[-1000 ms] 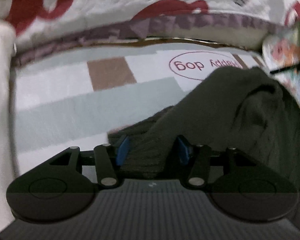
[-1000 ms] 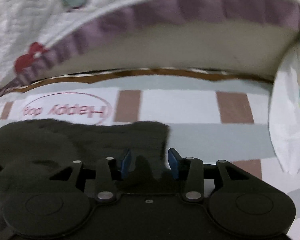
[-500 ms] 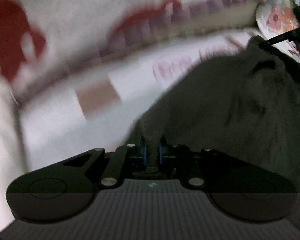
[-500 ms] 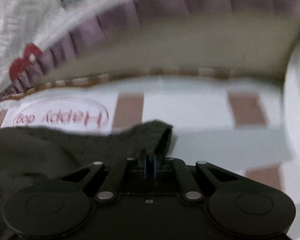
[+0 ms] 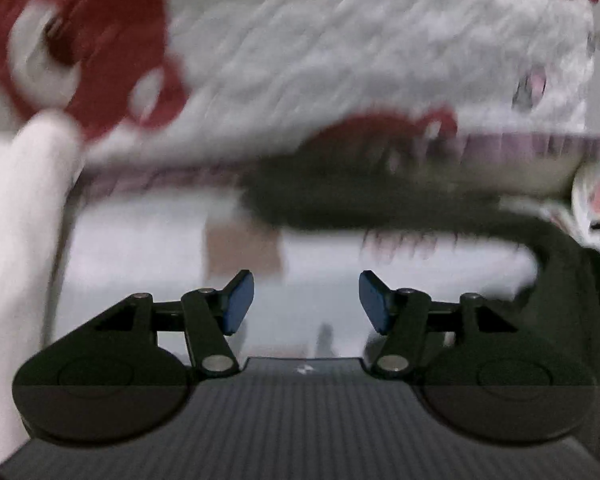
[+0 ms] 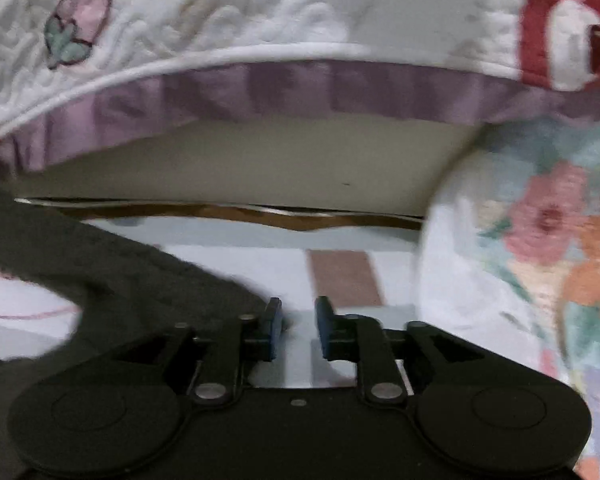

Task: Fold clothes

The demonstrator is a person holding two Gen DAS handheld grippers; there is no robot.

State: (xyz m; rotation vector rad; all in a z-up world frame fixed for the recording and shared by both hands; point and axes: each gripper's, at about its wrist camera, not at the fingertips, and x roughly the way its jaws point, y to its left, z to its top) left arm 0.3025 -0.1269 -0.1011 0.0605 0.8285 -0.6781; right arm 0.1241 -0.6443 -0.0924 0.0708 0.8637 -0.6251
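Both tongs are released: left gripper (image 5: 306, 300) and right gripper (image 6: 298, 326) grasp nothing; dark knit garment (image 6: 112, 280) lies lower left, likely between folds, needing a fresh edge grip.

My left gripper (image 5: 306, 304) was fully spread, its blue pads (image 5: 238, 306) angled outward and nothing between them. My right gripper (image 6: 298, 330) was parted by a narrow gap, its pads (image 6: 275, 328) parallel and gripping nothing. Both pointed forward, held level and low.
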